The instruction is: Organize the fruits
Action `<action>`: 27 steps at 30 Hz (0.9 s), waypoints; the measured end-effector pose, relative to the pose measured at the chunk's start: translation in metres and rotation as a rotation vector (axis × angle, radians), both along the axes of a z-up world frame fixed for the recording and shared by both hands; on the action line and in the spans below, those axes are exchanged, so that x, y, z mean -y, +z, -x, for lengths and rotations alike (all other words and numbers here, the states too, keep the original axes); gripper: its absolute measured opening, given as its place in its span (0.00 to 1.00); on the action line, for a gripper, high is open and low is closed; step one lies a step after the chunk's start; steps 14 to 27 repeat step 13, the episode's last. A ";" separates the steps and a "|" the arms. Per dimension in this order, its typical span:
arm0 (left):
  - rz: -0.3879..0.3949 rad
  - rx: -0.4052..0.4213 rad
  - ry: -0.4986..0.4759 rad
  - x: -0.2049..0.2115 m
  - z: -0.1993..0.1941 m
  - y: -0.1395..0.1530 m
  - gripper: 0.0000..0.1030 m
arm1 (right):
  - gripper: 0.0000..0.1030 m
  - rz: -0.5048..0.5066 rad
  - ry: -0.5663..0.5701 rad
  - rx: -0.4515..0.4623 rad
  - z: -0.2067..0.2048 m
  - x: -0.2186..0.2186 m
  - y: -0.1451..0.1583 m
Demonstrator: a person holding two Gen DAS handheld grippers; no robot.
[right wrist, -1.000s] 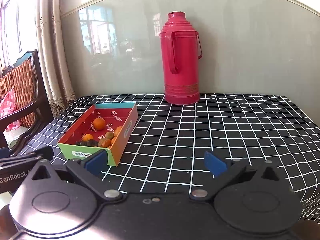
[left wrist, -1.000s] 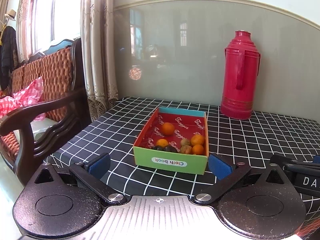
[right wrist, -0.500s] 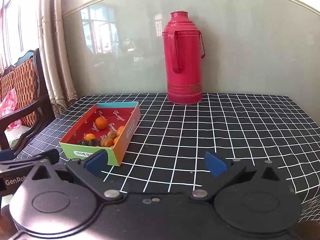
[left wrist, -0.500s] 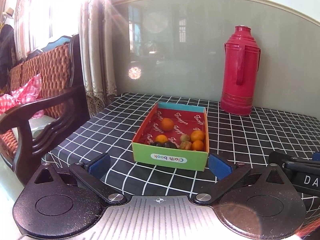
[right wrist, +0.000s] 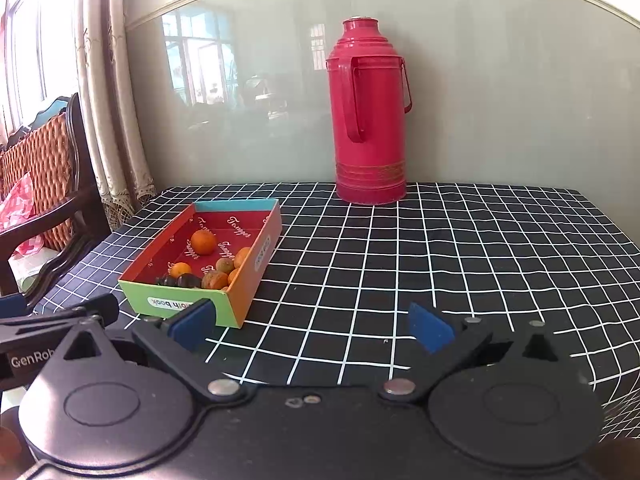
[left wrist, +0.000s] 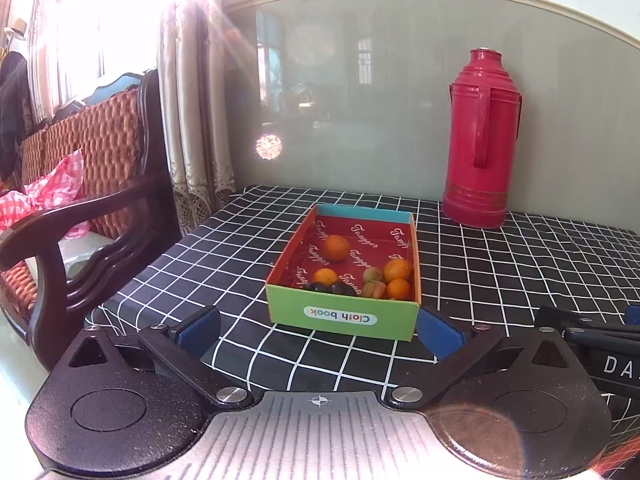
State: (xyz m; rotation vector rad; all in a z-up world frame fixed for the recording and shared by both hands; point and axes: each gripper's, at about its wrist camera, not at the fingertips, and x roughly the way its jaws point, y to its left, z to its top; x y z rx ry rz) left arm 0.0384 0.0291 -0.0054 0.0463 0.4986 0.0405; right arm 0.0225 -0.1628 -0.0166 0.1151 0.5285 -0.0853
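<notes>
Nearest, the left gripper (left wrist: 319, 330) and right gripper (right wrist: 311, 326) hang wide open, holding nothing. Beyond them, every fruit already lies in the box (left wrist: 342, 317); sorting looks done or unstarted. Farthest stands the red flask (right wrist: 370, 112).

shallow open cardboard box (left wrist: 343, 317), green front wall, red lining, sits flat mid-frame on the worktop (left wrist: 500, 280). inside: one orange (left wrist: 336, 247) alone near the middle, another orange (left wrist: 325, 277) front left, two oranges (left wrist: 397, 270) stacked front right, two brownish fruits (left wrist: 374, 282) beside them, dark fruits (left wrist: 340, 289) against the front wall.
</notes>
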 end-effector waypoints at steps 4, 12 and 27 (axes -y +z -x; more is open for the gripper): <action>0.009 0.006 -0.003 -0.002 -0.001 -0.002 1.00 | 0.94 0.001 0.000 0.000 0.000 -0.001 0.000; 0.034 0.022 0.005 -0.006 -0.003 -0.004 1.00 | 0.94 0.001 -0.002 -0.003 -0.001 -0.003 -0.002; 0.033 0.026 0.009 -0.006 -0.002 -0.003 1.00 | 0.94 0.001 -0.002 -0.003 -0.001 -0.003 -0.002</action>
